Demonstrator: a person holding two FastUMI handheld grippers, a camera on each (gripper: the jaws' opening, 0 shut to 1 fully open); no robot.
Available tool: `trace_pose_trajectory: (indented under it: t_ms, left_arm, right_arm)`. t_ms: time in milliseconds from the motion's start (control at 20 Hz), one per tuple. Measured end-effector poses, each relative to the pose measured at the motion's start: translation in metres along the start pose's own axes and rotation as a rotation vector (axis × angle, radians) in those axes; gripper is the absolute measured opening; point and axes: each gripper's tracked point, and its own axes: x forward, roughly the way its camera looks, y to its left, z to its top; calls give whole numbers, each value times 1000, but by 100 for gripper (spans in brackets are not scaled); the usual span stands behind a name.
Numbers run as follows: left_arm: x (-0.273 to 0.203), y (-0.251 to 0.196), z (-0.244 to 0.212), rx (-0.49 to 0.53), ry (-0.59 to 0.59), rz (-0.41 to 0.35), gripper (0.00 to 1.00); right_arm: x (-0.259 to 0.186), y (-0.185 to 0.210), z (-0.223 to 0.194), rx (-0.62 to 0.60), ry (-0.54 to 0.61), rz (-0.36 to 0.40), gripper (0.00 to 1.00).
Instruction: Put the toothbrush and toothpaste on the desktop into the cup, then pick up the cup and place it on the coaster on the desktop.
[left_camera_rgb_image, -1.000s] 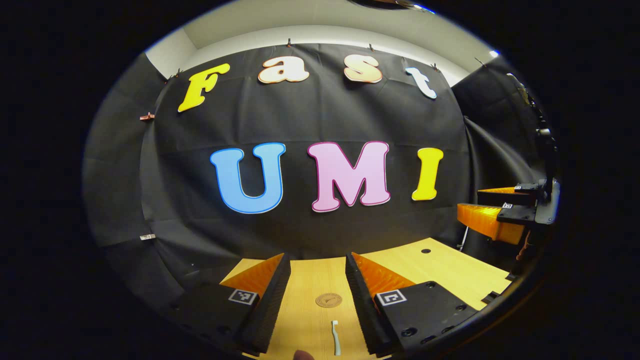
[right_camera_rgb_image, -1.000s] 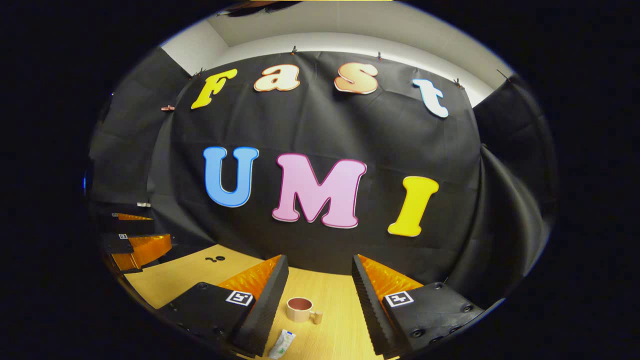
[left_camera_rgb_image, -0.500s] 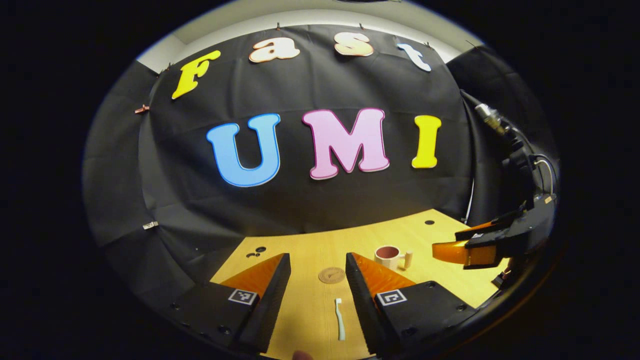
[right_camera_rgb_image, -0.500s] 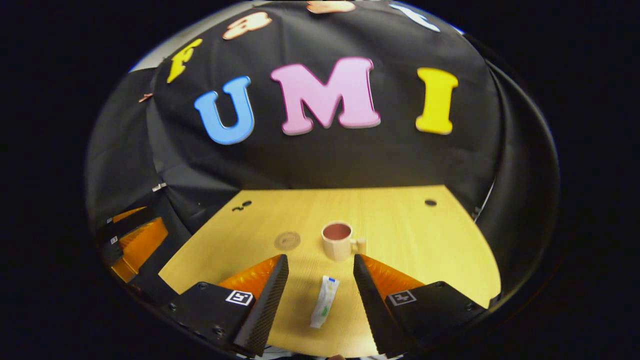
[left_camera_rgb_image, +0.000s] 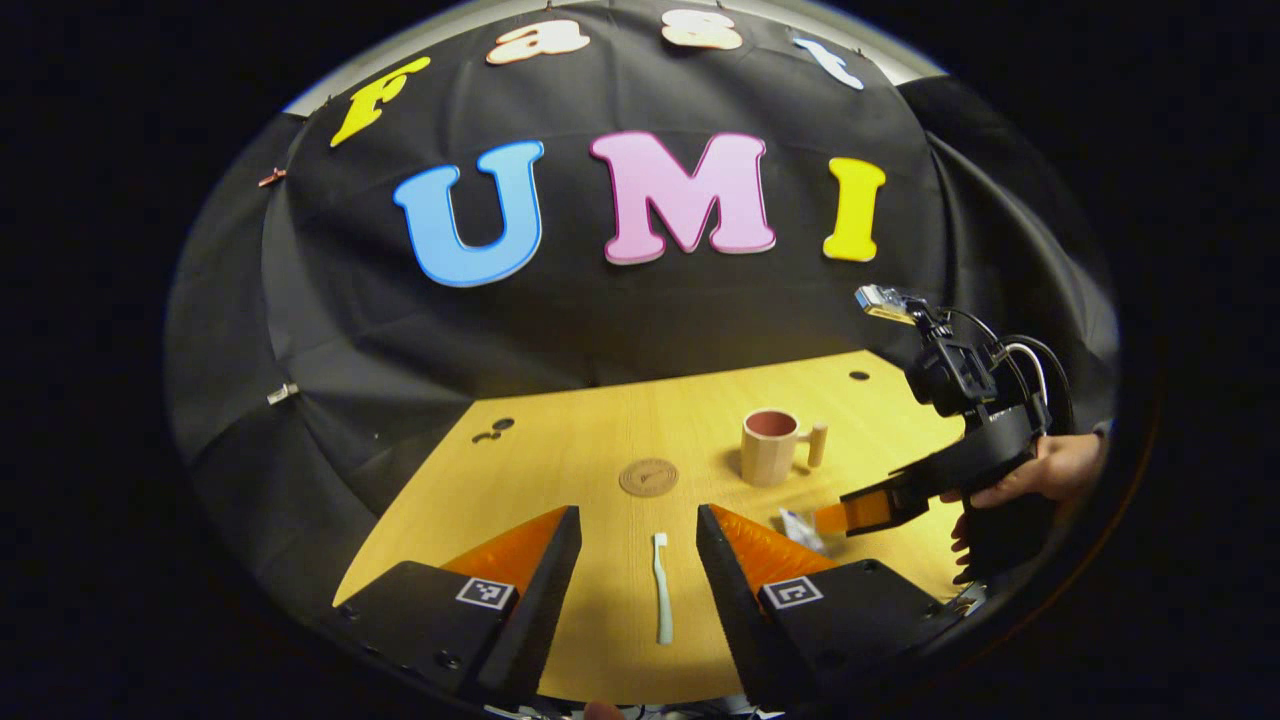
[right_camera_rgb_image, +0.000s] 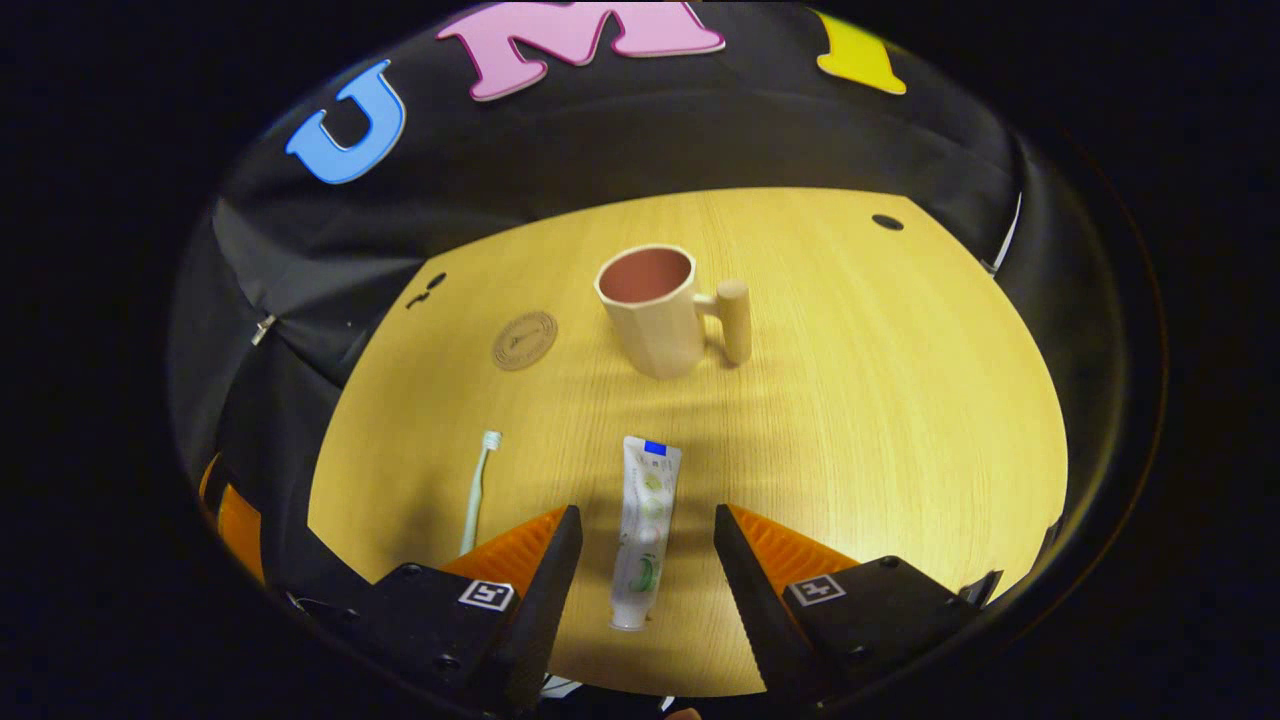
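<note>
Right gripper view: right tool (right_camera_rgb_image: 640, 560) fingers apart, straddling toothpaste (right_camera_rgb_image: 642, 528) on surface (right_camera_rgb_image: 880, 400); lower squarely, clamp mid-tube, then lift toward cup (right_camera_rgb_image: 652, 310).

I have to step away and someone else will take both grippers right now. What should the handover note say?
Left gripper: open, holding nothing, its fingers either side of the toothbrush lying flat on the desktop.
Right gripper: open, holding nothing, straddling the toothpaste, which lies flat with its cap toward the gripper.
Cup: upright, nothing visible inside, handle to the right in the right gripper view. It stands beside the coaster, not on it.
Done: nothing yet.
Left: grasp the toothbrush and toothpaste, put both into the cup, then set the cup on the coaster.
</note>
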Motion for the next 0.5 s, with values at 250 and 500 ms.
trace_pose_trajectory:
  t_ms: [250, 500]
  left_arm:
    - [34, -7, -38, -76, 109, -20, 76]
    - [71, -10, -66, -123, 212, -33, 76]
  right_arm:
    - [35, 1, -12, -27, 105, -11, 83]
    - [55, 2, -19, -2, 178, -1, 79]
